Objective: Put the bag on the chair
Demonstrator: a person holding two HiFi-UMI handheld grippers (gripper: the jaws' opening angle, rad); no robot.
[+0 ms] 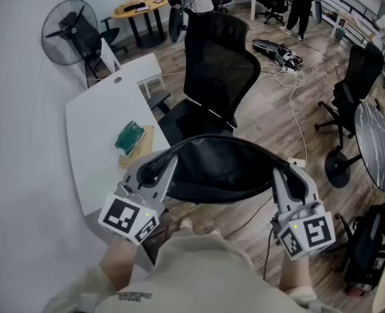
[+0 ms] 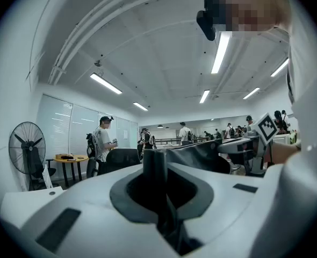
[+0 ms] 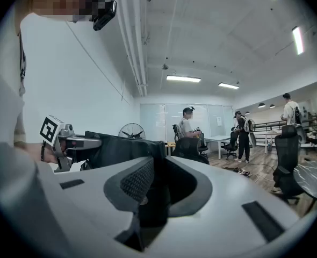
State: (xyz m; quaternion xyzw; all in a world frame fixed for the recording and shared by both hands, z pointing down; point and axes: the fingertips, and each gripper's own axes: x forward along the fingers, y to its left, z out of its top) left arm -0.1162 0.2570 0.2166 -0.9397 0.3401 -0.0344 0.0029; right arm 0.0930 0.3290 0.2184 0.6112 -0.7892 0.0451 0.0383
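Note:
A black bag [image 1: 218,168] hangs stretched between my two grippers, its mouth held wide just in front of my body. My left gripper [image 1: 158,168] is shut on the bag's left rim, and a fold of black fabric [image 2: 154,168] stands between its jaws. At the other side my right gripper [image 1: 280,171] is shut on the right rim, with black material [image 3: 153,192] filling its jaws. The black mesh office chair [image 1: 218,70] stands straight ahead, just beyond the bag, its seat [image 1: 183,119] bare. Each gripper view shows the other gripper across the bag.
A white table [image 1: 94,122] at the left carries a green item on a wooden board [image 1: 131,139]. A standing fan [image 1: 72,31] is behind it. Cables [image 1: 290,60] lie on the wooden floor. Another black chair [image 1: 352,87] and a round marble table [image 1: 375,145] stand at the right. People stand at the back.

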